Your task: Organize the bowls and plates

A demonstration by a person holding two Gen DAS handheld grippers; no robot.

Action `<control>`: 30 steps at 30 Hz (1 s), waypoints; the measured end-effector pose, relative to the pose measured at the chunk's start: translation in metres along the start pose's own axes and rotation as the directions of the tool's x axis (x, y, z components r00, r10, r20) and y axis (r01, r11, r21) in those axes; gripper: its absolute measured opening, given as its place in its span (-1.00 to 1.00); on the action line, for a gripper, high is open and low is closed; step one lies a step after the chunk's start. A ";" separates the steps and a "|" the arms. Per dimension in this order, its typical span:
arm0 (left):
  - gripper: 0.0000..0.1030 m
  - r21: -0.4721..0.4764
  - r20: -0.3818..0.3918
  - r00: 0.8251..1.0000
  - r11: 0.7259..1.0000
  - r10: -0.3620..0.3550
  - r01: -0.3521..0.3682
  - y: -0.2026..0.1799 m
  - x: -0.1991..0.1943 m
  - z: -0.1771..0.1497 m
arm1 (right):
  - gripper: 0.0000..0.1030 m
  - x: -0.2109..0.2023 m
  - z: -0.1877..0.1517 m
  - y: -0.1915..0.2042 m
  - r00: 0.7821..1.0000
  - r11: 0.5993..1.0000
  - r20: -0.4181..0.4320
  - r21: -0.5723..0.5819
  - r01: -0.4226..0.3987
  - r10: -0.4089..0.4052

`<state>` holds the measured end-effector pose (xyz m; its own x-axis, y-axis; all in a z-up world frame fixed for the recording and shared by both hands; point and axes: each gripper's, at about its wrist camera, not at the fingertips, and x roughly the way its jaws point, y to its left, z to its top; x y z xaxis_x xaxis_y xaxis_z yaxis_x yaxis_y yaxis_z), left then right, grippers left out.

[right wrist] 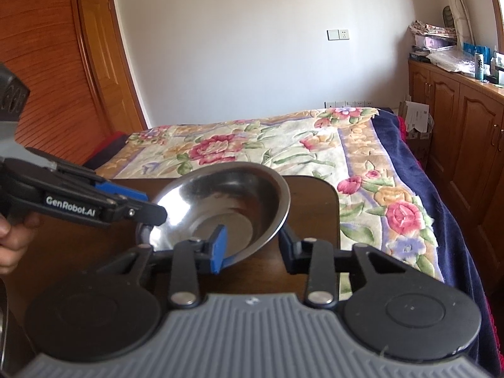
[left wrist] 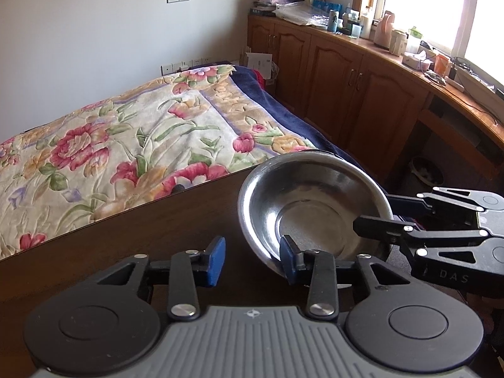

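A steel bowl point(left wrist: 315, 208) point(right wrist: 220, 195) stands tilted over the near right part of the dark wooden table point(left wrist: 126, 245) point(right wrist: 315, 208). My right gripper point(right wrist: 253, 249) point(left wrist: 375, 209) is open and straddles the bowl's near rim, with one blue pad inside the bowl and the other finger outside, under the wall. My left gripper point(left wrist: 253, 261) point(right wrist: 154, 204) is open too. Its right finger sits at the bowl's rim and its left finger is off to the side over bare table. Whether the bowl's underside touches the table is hidden.
A bed with a floral blanket point(left wrist: 141, 132) point(right wrist: 283, 145) lies just beyond the table's far edge. Wooden cabinets point(left wrist: 346, 72) with a cluttered top run along the right wall under a window. A person's hand point(right wrist: 12, 239) holds the left gripper.
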<state>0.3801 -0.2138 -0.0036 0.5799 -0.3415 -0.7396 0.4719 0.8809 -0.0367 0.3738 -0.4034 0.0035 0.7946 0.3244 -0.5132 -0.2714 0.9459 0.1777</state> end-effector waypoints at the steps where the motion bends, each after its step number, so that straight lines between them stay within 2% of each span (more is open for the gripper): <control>1: -0.30 -0.002 -0.001 1.000 1.000 -0.002 0.002 0.000 0.001 0.000 | -0.32 -0.001 0.000 0.000 1.000 1.000 0.001 0.000 -0.002 0.002; 3: -0.50 0.002 -0.002 1.000 1.000 -0.009 0.009 0.000 0.001 0.000 | -0.36 -0.002 0.000 0.001 1.000 1.000 0.000 0.003 -0.006 0.006; 5: -0.55 0.013 -0.003 1.000 1.000 -0.008 0.008 -0.002 0.001 -0.001 | -0.39 -0.002 0.000 -0.001 1.000 1.000 0.000 0.004 -0.005 0.005; 13: -0.61 0.005 0.005 1.000 1.000 -0.012 0.012 -0.002 -0.006 -0.004 | -0.64 -0.006 0.001 -0.004 1.000 0.999 0.004 0.042 -0.018 0.017; 30: -0.61 0.019 0.111 0.993 0.999 -0.035 0.033 -0.004 -0.084 -0.015 | -0.64 -0.054 0.016 0.030 0.998 1.000 0.055 -0.007 -0.009 0.010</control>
<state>0.3198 -0.1838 0.0490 0.6332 -0.4061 -0.6589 0.5032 0.8628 -0.0481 0.3315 -0.3928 0.0504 0.8208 0.3331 -0.4641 -0.2828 0.9428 0.1765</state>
